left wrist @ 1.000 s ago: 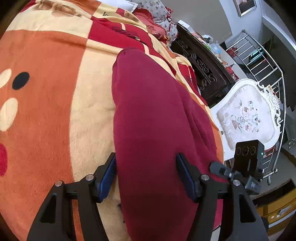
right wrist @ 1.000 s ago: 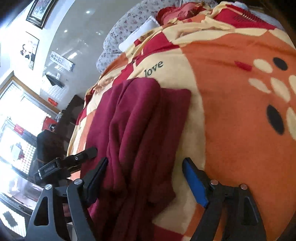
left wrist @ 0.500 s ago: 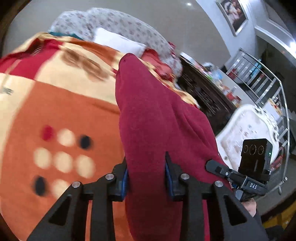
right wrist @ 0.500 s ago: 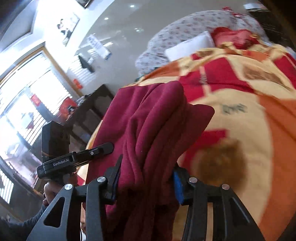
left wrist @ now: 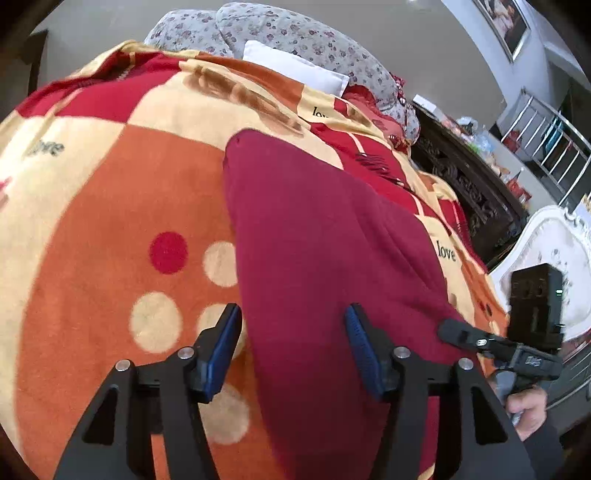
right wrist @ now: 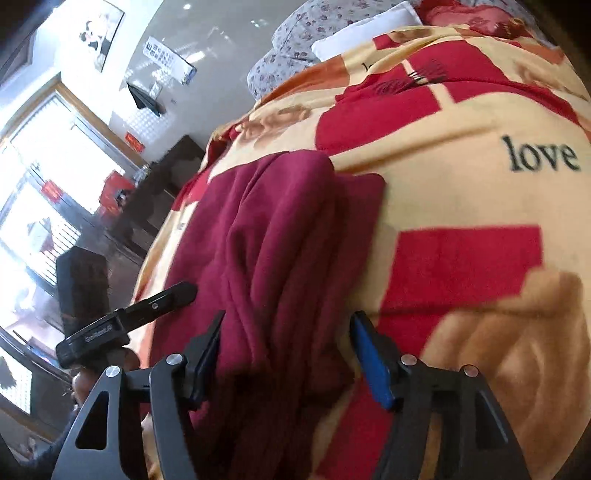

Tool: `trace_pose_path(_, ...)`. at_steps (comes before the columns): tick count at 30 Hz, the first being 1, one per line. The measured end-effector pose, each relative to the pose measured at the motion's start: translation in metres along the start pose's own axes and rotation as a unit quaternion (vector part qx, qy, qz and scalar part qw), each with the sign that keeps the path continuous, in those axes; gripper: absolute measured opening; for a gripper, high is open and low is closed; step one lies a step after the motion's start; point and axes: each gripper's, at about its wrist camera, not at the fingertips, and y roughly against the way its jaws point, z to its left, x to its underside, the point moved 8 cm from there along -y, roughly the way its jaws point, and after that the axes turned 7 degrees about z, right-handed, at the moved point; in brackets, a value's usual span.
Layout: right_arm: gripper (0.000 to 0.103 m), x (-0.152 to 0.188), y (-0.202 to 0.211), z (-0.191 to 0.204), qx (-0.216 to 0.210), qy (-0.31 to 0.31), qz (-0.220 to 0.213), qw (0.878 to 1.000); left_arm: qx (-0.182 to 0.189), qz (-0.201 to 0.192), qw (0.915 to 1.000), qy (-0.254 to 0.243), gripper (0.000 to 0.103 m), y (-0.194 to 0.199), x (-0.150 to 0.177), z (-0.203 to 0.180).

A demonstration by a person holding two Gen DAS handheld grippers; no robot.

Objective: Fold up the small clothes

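Garment (left wrist: pixel 317 236) on blanket (left wrist: pixel 110 206), pillows (left wrist: pixel 295 33) apparently behind

One maroon garment (left wrist: pixel 317 236) lies on one patterned blanket (left wrist: pixel 110 206); two grippers, left (left wrist: pixel 293 349) and right (right wrist: pixel 286 347), at six o'clock; one white pillow (left wrist: pixel 295 70) at twelve.

Bed under orange, cream and red blanket (left wrist: pixel 110 206), maroon garment (left wrist: pixel 314 240) lying on it

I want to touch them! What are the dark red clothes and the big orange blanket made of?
The dark red garment looks like soft knit cloth, maybe fleece: matte, thick, with rounded folds. The orange blanket looks like plush fleece: fuzzy, slightly velvety nap. Exact fibres can't be told.
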Motion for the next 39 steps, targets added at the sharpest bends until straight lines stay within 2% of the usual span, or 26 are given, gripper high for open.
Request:
trace_pose_path(3,0.071,0.013,0.028,0.008,0.006,0.001,-0.024,1.000,-0.034,-0.037,0.9983,-0.029,0.064,0.038,0.001,-0.005)
trace_pose_path(5,0.071,0.028,0.053,0.025,0.019,0.016,-0.043,0.999,-0.065,-0.072,0.9947,-0.035,0.092,0.064,0.007,-0.008)
trace_pose_path(6,0.071,0.035,0.064,0.031,0.032,0.024,-0.050,0.998,-0.088,-0.102,0.9901,-0.039,0.097,0.082,0.016,-0.012)
trace_pose_path(8,0.074,0.057,0.090,0.051,0.059,0.046,-0.074,0.994,-0.114,-0.153,0.9798,-0.060,0.101,0.109,0.034,-0.023)
trace_pose_path(9,0.078,0.067,0.098,0.058,0.072,0.049,-0.082,0.993,-0.129,-0.168,0.9746,-0.072,0.102,0.119,0.045,-0.030)
trace_pose_path(11,0.080,0.095,0.117,0.068,0.129,0.050,-0.096,0.986,-0.159,-0.178,0.9672,-0.087,0.103,0.132,0.071,-0.043)
trace_pose_path(14,0.081,0.128,0.130,0.084,0.184,0.071,-0.103,0.975,-0.196,-0.159,0.9620,-0.104,0.103,0.139,0.109,-0.059)
trace_pose_path(16,0.081,0.153,0.138,0.092,0.234,0.084,-0.104,0.963,-0.212,-0.140,0.9600,-0.117,0.103,0.141,0.128,-0.068)
trace_pose_path(19,0.081,0.180,0.149,0.098,0.267,0.090,-0.106,0.954,-0.201,-0.118,0.9675,-0.098,0.103,0.143,0.150,-0.079)
trace_pose_path(22,0.082,0.197,0.156,0.104,0.275,0.095,-0.102,0.951,-0.141,-0.095,0.9831,-0.068,0.103,0.145,0.164,-0.088)
trace_pose_path(24,0.083,0.205,0.163,0.110,0.280,0.099,-0.108,0.949,-0.128,-0.091,0.9853,-0.067,0.103,0.147,0.169,-0.095)
trace_pose_path(27,0.084,0.211,0.170,0.117,0.286,0.106,-0.116,0.945,-0.154,-0.094,0.9808,-0.075,0.103,0.152,0.176,-0.104)
trace_pose_path(29,0.084,0.215,0.177,0.123,0.292,0.115,-0.119,0.942,-0.150,-0.096,0.9801,-0.088,0.103,0.153,0.179,-0.113)
trace_pose_path(32,0.085,0.219,0.180,0.128,0.306,0.126,-0.120,0.936,-0.160,-0.077,0.9801,-0.090,0.103,0.148,0.184,-0.117)
trace_pose_path(37,0.085,0.222,0.183,0.127,0.320,0.130,-0.117,0.931,-0.213,-0.054,0.9729,-0.072,0.103,0.140,0.186,-0.101)
trace_pose_path(39,0.085,0.222,0.183,0.124,0.323,0.126,-0.115,0.931,-0.220,-0.047,0.9723,-0.065,0.103,0.139,0.185,-0.094)
